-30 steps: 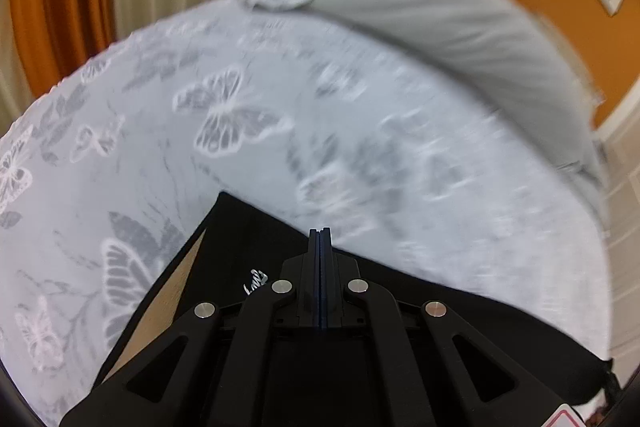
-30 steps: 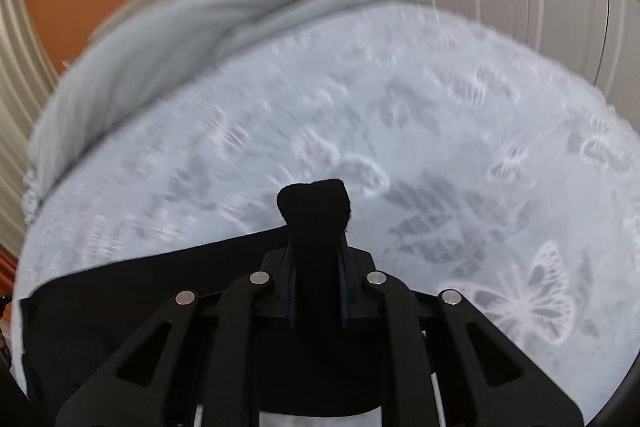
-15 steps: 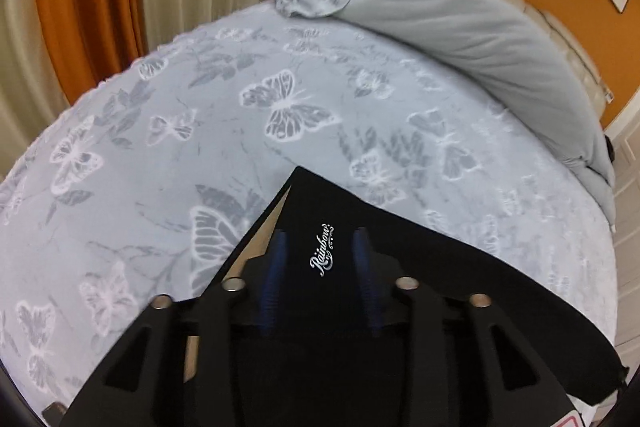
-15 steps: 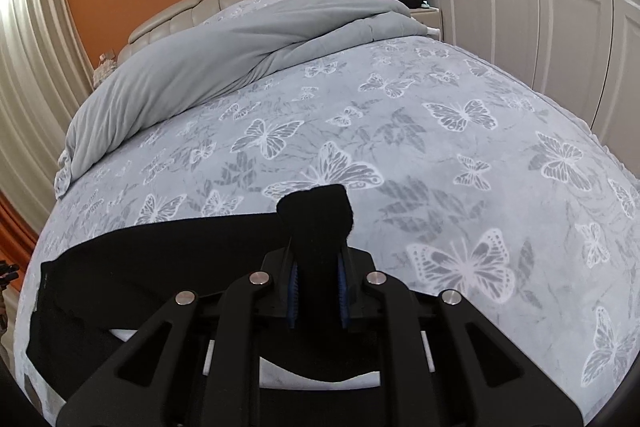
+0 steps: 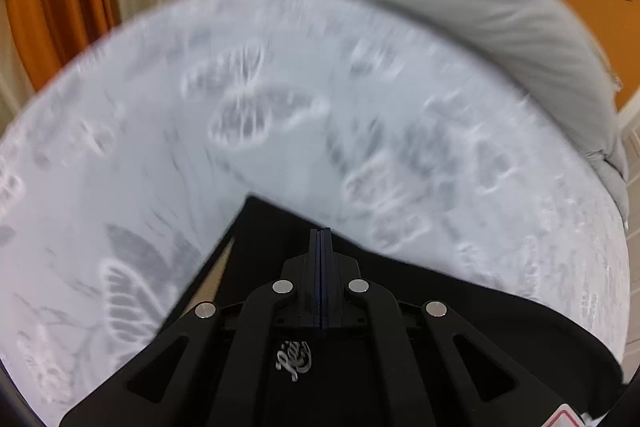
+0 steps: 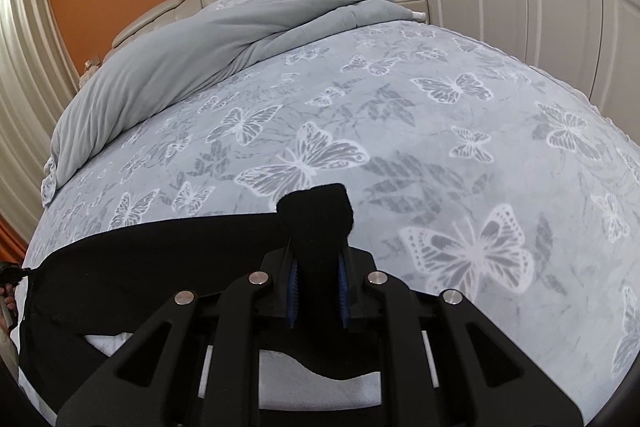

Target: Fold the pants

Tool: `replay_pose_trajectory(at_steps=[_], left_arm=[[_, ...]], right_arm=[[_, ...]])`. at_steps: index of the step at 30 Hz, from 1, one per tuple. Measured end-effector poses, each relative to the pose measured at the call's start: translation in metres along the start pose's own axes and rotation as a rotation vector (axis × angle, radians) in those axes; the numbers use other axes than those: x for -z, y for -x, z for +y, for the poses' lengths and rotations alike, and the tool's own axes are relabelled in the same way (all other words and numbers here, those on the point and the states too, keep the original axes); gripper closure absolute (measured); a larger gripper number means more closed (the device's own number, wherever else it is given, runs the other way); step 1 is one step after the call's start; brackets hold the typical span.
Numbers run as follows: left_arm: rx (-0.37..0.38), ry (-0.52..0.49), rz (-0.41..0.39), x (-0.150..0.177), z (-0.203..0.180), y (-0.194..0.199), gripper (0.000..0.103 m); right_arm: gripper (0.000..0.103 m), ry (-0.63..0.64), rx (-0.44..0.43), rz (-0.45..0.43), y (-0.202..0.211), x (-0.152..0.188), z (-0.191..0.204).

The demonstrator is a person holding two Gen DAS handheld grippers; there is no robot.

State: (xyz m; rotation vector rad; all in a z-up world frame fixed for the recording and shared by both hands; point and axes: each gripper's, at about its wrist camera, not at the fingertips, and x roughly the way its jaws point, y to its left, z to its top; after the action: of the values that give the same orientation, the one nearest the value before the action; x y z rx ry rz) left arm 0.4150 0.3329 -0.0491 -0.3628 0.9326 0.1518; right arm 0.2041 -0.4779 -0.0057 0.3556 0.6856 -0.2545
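Butterfly-print bed spreads ahead of both tongs. Black pants lie flat across its near edge, beneath them. Right gripper clamped on a bunched pants corner. Left gripper: jaws together, no cloth visibly pinched. Judged early: folding mostly remains.

Black fabric pants with a white script logo lie spread across the butterfly-print bedspread toward nine o'clock in the right wrist view, a bunched fold of cloth raised at centre.
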Motion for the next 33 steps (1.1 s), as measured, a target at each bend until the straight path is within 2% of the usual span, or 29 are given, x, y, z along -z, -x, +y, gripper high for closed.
replay_pose_trajectory(at_steps=[2,5,8,9,10,11,13,15,17,20,22,25,27,29,30,32,33], left_arm=[[0.052,0.0,-0.051,0.001,0.001,0.032,0.103],[0.131,0.002,-0.137,-0.001,0.01,0.105,0.103],[0.134,0.03,-0.099,-0.006,0.018,0.128,0.103],[0.097,0.05,-0.082,-0.004,0.023,0.128,0.101],[0.073,0.061,-0.073,-0.001,0.026,0.127,0.093],[0.056,0.069,-0.053,0.001,0.03,0.122,0.081],[-0.003,0.076,-0.043,0.011,0.035,0.107,0.081],[-0.017,0.069,-0.027,0.015,0.039,0.092,0.078],[-0.024,0.07,0.004,0.015,0.04,0.071,0.058],[-0.074,0.076,0.014,0.01,0.038,0.034,0.044],[-0.082,0.1,0.032,0.006,0.04,0.012,0.038],[-0.081,0.1,0.05,-0.001,0.036,-0.018,0.038],[-0.046,0.043,0.056,-0.004,0.027,-0.032,0.042],[-0.099,-0.042,0.05,-0.004,0.015,-0.038,0.089],[-0.075,-0.054,0.055,-0.004,0.013,-0.037,0.096],[-0.021,-0.031,0.002,-0.003,0.015,-0.015,0.098],[0.027,-0.015,-0.036,-0.002,0.018,0.01,0.099]], right_arm=[[0.089,0.009,-0.015,-0.015,0.012,-0.003,0.004],[0.086,0.037,-0.022,-0.031,0.032,-0.008,0.011],[0.086,0.014,-0.03,-0.004,0.037,-0.005,0.01],[0.086,0.017,-0.026,0.003,0.037,-0.003,0.01],[0.086,0.025,-0.017,0.01,0.038,0.0,0.011],[0.086,0.027,-0.014,0.014,0.038,0.001,0.012],[0.086,0.03,-0.016,0.021,0.037,0.003,0.012],[0.086,0.039,-0.018,0.02,0.037,0.003,0.011],[0.086,0.052,-0.015,0.018,0.033,0.001,0.011],[0.086,0.047,-0.021,0.009,0.028,0.001,0.008],[0.086,0.055,-0.012,0.001,0.023,0.003,0.008],[0.086,0.045,-0.006,0.0,0.017,0.006,0.005],[0.086,0.043,-0.003,-0.002,0.016,0.008,0.004],[0.086,0.038,-0.003,-0.003,0.016,0.01,0.003],[0.086,0.035,-0.001,-0.003,0.016,0.011,0.002],[0.085,0.028,-0.003,-0.001,0.019,0.012,0.001],[0.085,0.029,-0.007,-0.004,0.023,0.011,0.002]])
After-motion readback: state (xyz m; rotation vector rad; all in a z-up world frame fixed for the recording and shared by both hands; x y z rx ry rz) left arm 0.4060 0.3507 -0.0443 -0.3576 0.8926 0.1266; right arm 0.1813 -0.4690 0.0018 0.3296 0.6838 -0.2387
